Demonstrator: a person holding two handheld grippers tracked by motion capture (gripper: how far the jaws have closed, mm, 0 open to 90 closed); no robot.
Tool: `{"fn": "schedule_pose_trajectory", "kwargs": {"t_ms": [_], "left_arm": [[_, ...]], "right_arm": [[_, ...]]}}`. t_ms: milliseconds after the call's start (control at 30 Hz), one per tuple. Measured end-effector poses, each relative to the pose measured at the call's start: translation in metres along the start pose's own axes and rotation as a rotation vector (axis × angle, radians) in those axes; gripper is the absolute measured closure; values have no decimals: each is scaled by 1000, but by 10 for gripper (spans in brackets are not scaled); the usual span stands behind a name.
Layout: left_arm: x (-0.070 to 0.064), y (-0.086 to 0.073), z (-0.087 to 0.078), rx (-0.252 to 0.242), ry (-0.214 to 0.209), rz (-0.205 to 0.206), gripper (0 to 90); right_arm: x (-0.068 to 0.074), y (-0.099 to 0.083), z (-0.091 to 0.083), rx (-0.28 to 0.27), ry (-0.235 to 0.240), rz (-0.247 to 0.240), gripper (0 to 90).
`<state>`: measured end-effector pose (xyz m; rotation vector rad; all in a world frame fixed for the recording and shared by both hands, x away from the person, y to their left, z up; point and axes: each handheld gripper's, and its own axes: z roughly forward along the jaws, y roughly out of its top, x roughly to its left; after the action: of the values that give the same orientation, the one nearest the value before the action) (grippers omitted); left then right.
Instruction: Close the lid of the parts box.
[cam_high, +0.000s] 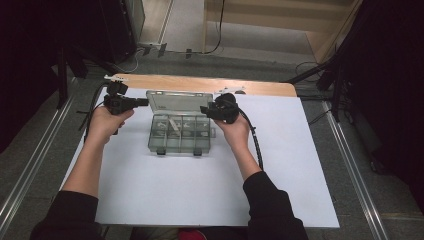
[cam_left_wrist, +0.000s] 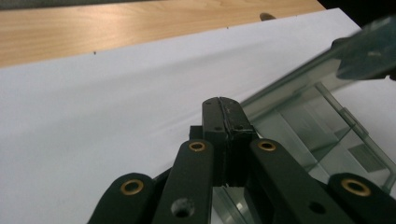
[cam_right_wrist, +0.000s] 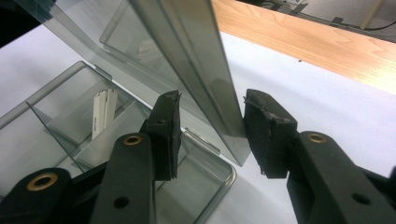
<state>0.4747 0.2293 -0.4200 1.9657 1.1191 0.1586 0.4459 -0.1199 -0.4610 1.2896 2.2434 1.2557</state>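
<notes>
black-sleeved forearms come in from the bottom of the high view, each hand gripping a black tool. the left tongs (cam_high: 142, 102) point rightward at the left edge of the raised lid (cam_high: 179, 99) of a clear plastic compartment box (cam_high: 180, 134). in the left gripper view the left tongs (cam_left_wrist: 226, 122) have their jaws pressed flat together with nothing between them, the tips sitting just beside the lid's edge (cam_left_wrist: 299, 77); whether they touch it i cannot tell.

the right tongs (cam_high: 205, 109) come at the lid's right end from the other side. in the right gripper view the right tongs (cam_right_wrist: 211, 122) stand wide, one jaw on each side of the lid's smoky clear panel (cam_right_wrist: 196, 60), which runs up between them; a gap shows on both sides, so the lid is straddled and not pinched.

the box sits in the middle of a white sheet (cam_high: 280, 165) that covers the surface, whose wooden edge (cam_high: 200, 82) shows along the far side. its lid stands up at the back, tilted, with two dark latches on the front wall. inside, thin dividers split the tray, and a few small white strips (cam_right_wrist: 102, 112) lean in one compartment near the hinge.
</notes>
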Motion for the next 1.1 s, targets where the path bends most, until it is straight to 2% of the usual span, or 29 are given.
{"fn": "schedule_pose_trajectory", "kwargs": {"t_ms": [200, 433, 667, 900, 967, 1100], "left_arm": [[-1, 8, 5, -19, 5, 1, 895], [-1, 8, 13, -9, -6, 4, 893], [-2, 8, 15, -3, -10, 4, 893], [-4, 8, 14, -1, -12, 7, 892], [-4, 8, 14, 4, -19, 12, 892], [-5, 7, 14, 15, -22, 14, 892]], "right_arm": [[0, 0, 0, 2, 1, 1, 570], [2, -1, -2, -3, 4, 2, 558], [1, 0, -5, -23, 19, 8, 477], [-2, -4, -13, 6, 45, 43, 364], [-3, -8, -15, 14, 63, 67, 361], [-6, -14, -22, 53, 51, 53, 395]]}}
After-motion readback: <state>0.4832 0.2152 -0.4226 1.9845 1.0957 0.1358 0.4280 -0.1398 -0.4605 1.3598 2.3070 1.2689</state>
